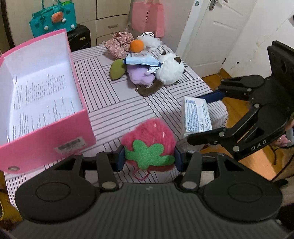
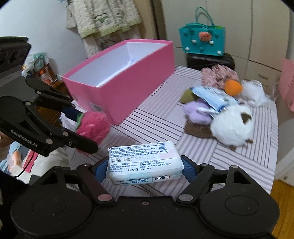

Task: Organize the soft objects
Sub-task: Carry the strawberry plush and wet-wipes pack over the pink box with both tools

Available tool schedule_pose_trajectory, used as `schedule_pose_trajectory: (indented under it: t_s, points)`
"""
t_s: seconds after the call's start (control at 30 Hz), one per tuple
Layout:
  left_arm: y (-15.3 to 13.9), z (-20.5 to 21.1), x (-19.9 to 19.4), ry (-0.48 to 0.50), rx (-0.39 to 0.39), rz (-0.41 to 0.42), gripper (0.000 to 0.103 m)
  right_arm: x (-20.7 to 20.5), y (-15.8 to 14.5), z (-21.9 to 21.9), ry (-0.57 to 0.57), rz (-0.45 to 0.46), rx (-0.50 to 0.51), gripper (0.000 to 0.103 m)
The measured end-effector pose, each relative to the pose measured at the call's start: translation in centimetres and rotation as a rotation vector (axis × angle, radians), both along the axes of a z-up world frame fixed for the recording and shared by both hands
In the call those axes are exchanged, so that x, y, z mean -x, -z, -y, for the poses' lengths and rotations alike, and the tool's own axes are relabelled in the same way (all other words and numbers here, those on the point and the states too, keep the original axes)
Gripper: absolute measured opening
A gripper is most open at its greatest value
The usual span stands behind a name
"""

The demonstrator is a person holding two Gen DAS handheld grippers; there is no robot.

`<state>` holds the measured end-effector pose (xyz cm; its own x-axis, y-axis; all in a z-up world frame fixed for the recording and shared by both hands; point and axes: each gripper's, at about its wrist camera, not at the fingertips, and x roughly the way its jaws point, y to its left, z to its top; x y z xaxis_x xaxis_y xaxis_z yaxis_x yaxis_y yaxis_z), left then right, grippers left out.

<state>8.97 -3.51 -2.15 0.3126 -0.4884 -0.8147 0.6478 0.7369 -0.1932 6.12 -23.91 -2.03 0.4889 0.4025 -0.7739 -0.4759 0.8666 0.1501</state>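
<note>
Gripping plush strawberry [image 1: 148, 145] between left gripper [image 1: 148, 159] pads, tissue pack [image 2: 144, 162] clamped in right gripper [image 2: 145, 168]

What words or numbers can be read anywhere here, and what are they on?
"DAS": right gripper arm.
"GenRobot.AI": left gripper arm.
"aishurou", upside down, "400-605-3916", "ABS141": tissue pack.
Pack's small print, pink box sticker and the sheets inside: too small to read.

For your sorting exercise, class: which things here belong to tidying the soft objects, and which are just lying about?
Belongs to the job:
strawberry plush
tissue pack
pink box
white cat plush
purple plush

Just lying about:
teal felt bag
pink paper bag
black suitcase
</note>
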Motion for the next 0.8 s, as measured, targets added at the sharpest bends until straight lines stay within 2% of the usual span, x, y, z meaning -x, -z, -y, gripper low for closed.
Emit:
schedule_pose_trajectory:
  t_s: [0.27,0.4,0.47,0.5,0.57,0.8]
  points:
    - [-1.5,-3.0,1.1,0.004,0.030,-0.056,0.050,0.0,-2.2,-3.3,-0.116,-0.027,0.007,0.084]
    - [-1.5,-5.1,1.0,-0.041,0.044,-0.103,0.050,0.1,-2.7,-5.6,-0.183,-0.023,0.025,0.084]
    - [-1.8,-6.0,1.1,-0.057,0.048,-0.095,0.050,-0.1,-3.2,-6.5,-0.212,-0.016,0.025,0.084]
    - [-2.1,-6.4,1.1,-0.071,0.091,-0.097,0.050,-0.2,-3.5,-7.0,-0.224,-0.008,0.027,0.084]
    - [-2.8,-7.4,0.9,-0.087,0.098,-0.077,0.050,-0.6,-4.2,-7.8,-0.244,0.007,0.032,0.084]
    - [-3.7,-10.1,-0.9,-0.133,0.077,-0.036,0.050,-3.1,-5.4,-10.2,-0.282,0.056,0.079,0.084]
